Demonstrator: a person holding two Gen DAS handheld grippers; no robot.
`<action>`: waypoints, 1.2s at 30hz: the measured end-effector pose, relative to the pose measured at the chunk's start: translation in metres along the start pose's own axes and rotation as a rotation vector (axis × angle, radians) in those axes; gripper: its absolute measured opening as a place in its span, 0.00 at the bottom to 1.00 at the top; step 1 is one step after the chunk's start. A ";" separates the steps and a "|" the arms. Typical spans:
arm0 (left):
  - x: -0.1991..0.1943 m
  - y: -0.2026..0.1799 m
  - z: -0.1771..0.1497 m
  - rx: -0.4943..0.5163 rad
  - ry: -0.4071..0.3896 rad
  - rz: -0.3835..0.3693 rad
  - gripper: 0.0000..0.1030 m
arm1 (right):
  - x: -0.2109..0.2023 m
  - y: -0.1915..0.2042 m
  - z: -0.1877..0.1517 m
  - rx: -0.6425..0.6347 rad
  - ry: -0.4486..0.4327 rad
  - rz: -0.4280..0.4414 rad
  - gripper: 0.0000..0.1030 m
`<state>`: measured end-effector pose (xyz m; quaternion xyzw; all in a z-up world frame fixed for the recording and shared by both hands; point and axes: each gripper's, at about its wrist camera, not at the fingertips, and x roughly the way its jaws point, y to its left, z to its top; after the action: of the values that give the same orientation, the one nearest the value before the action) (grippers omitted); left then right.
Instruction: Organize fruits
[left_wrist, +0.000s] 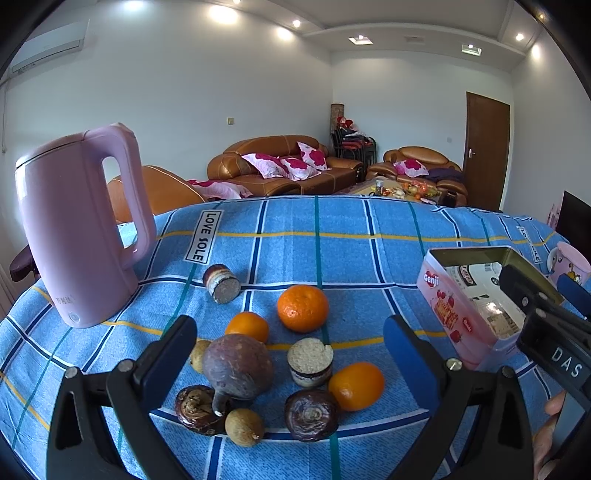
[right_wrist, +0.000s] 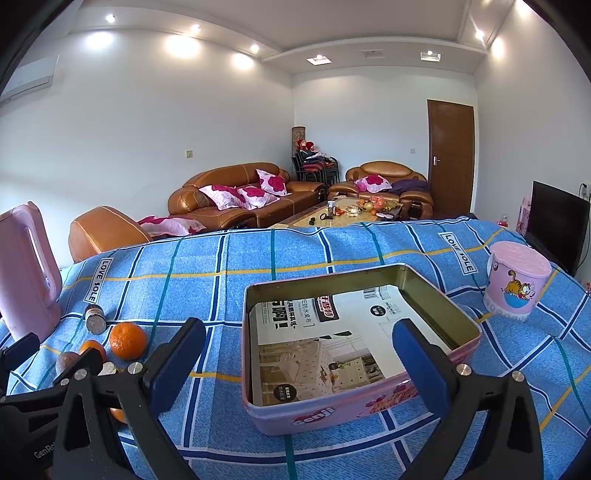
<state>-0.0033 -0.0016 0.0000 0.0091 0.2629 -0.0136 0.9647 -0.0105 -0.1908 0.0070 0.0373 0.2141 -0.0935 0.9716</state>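
Left wrist view. Your left gripper (left_wrist: 290, 356) hangs low over the fruit pile, jaws spread wide and empty, nothing between the blue pads. Items on the table (left_wrist: 332, 236), which wears a blue checked cloth:
- one large mandarin (left_wrist: 302, 308), farthest of the pile;
- one smaller orange fruit (left_wrist: 248, 326) just left of it;
- one oval orange fruit (left_wrist: 356, 386) nearest the right pad;
- one dull purple round fruit (left_wrist: 238, 366), central, its stem end toward you;
- two dark brown water chestnuts (left_wrist: 195, 409) (left_wrist: 311, 415), front row;
- two small tan longans (left_wrist: 244, 427) (left_wrist: 198, 355), one in front of the purple fruit, one half hidden behind it;
- two short cut cane pieces (left_wrist: 310, 362) (left_wrist: 221, 283), one upright in the pile, one lying apart toward the kettle;
- one pink kettle (left_wrist: 79, 229), upright, left;
- one pink tin (left_wrist: 476, 299), lidless, right of the pile, with your right gripper (left_wrist: 554, 325) in front of it.

Right wrist view. Your right gripper (right_wrist: 299, 363) sits over the near edge of the pink tin (right_wrist: 354, 410), jaws released and holding nothing. Items:
- tin interior: a printed paper sheet (right_wrist: 332, 343) lies flat on the bottom; no fruit inside;
- the large mandarin (right_wrist: 127, 340) and parts of the pile, left of the tin and well apart from it, partly hidden by your left gripper (right_wrist: 55, 376);
- one pink lidded cup (right_wrist: 517, 282) with a cartoon cat, far right;
- the kettle (right_wrist: 26, 273), far left edge.
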 end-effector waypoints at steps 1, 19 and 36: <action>0.000 0.000 0.000 -0.002 0.001 0.001 1.00 | 0.000 0.000 0.000 0.001 -0.001 0.000 0.99; 0.001 0.002 0.001 0.000 0.006 -0.003 1.00 | 0.004 -0.005 0.000 0.031 0.025 0.006 0.99; 0.001 0.002 0.001 -0.002 0.008 -0.003 1.00 | 0.003 -0.003 0.000 0.024 0.029 0.009 0.99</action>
<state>-0.0019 0.0003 0.0001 0.0079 0.2669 -0.0148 0.9636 -0.0081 -0.1948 0.0058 0.0515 0.2267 -0.0910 0.9683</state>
